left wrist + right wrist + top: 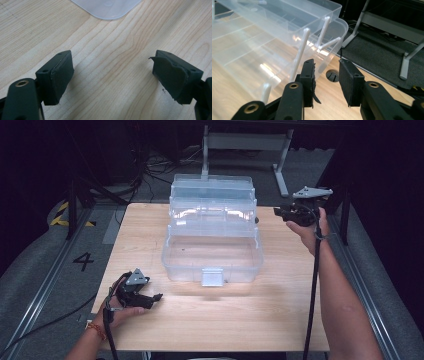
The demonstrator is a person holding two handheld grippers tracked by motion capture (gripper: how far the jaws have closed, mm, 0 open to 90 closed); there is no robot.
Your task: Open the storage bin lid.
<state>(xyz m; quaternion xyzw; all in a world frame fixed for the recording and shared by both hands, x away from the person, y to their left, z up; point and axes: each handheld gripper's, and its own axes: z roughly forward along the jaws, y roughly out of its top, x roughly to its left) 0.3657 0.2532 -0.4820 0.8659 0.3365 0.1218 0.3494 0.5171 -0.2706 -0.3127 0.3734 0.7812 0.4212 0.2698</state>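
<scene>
A clear plastic tiered storage box (212,232) stands open on the wooden table (210,315), its trays stepped back toward the far edge. My left gripper (156,297) rests low near the table's front left, jaws wide apart over bare wood (112,72), with a corner of the box (107,8) just ahead. My right gripper (278,212) hovers off the box's right side, held in a hand. In the right gripper view (327,80) its jaws stand partly apart with nothing between them, close to the white hinge arms (299,53) of the trays.
A white latch (212,277) sits on the box's front wall. A round cable hole (332,75) lies in the table near the right gripper. Beyond the table's far edge stands a grey metal frame (245,142) on dark carpet, with cables on the floor at left.
</scene>
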